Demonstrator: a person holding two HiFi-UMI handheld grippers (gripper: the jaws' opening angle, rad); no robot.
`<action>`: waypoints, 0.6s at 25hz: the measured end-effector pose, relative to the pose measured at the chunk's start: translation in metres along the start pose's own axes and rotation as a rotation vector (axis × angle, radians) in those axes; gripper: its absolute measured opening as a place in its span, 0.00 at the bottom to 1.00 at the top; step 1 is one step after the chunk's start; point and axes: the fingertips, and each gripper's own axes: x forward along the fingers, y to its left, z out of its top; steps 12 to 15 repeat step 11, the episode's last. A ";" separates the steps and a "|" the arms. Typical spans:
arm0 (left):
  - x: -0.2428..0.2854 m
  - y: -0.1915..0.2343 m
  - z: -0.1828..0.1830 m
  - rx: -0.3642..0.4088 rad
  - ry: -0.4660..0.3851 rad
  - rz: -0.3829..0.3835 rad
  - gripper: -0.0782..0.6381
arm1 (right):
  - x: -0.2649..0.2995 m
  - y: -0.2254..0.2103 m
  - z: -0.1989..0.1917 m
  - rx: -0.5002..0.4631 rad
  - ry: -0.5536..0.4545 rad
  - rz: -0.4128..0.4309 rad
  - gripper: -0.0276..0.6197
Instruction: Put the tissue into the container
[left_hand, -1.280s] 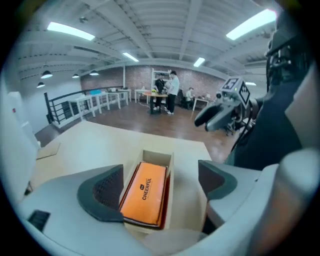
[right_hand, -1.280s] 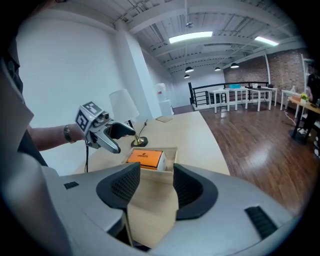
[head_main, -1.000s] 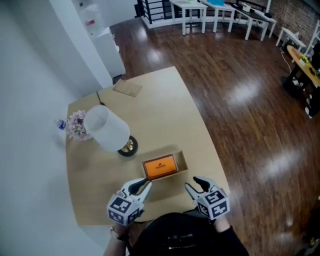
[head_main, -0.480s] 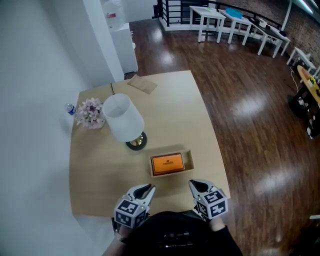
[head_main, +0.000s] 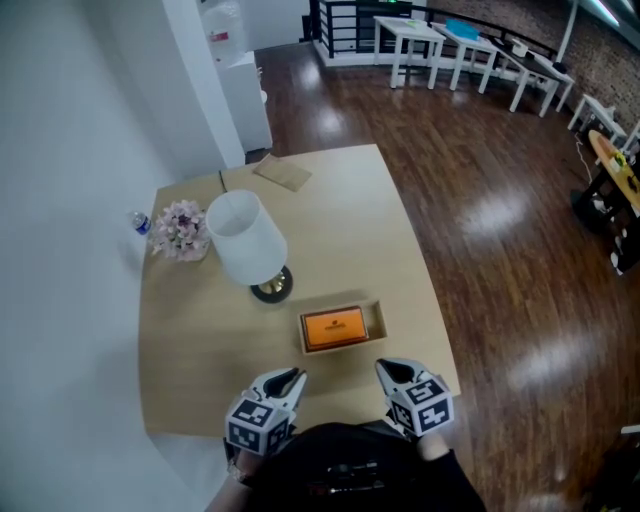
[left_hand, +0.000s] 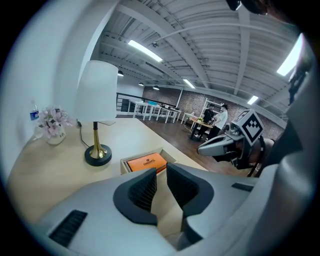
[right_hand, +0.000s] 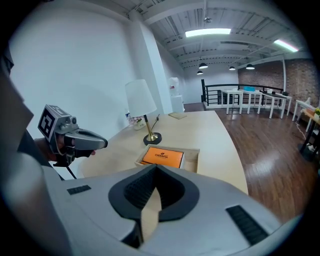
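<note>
An orange tissue pack (head_main: 335, 327) lies flat in the left part of a shallow wooden container (head_main: 377, 320) on the light wooden table (head_main: 340, 230). The pack also shows in the left gripper view (left_hand: 146, 161) and the right gripper view (right_hand: 162, 156). Both grippers hover near the table's front edge, short of the container and apart from it. My left gripper (head_main: 290, 378) (left_hand: 161, 176) is shut with nothing between its pads. My right gripper (head_main: 384, 369) (right_hand: 155, 174) is shut and empty too. The container's right part is bare.
A white-shaded lamp (head_main: 245, 240) on a brass foot stands just behind the container. A small vase of flowers (head_main: 181, 228) and a water bottle (head_main: 140, 221) sit at the table's left edge by the wall. A brown envelope (head_main: 282, 173) lies at the far end. Wooden floor lies to the right.
The right gripper's jaws have closed. Both grippers have drawn back a little from the container toward the table's front edge, and the head view has shifted.
</note>
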 end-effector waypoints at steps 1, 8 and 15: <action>0.000 0.000 0.000 0.001 0.000 0.000 0.20 | 0.000 0.000 -0.001 0.003 -0.001 0.000 0.05; 0.000 0.000 -0.002 0.007 0.003 0.005 0.20 | -0.001 -0.001 -0.005 0.006 0.005 -0.002 0.05; 0.002 0.000 -0.006 0.004 0.015 0.005 0.20 | -0.003 -0.003 -0.006 0.007 0.007 -0.003 0.05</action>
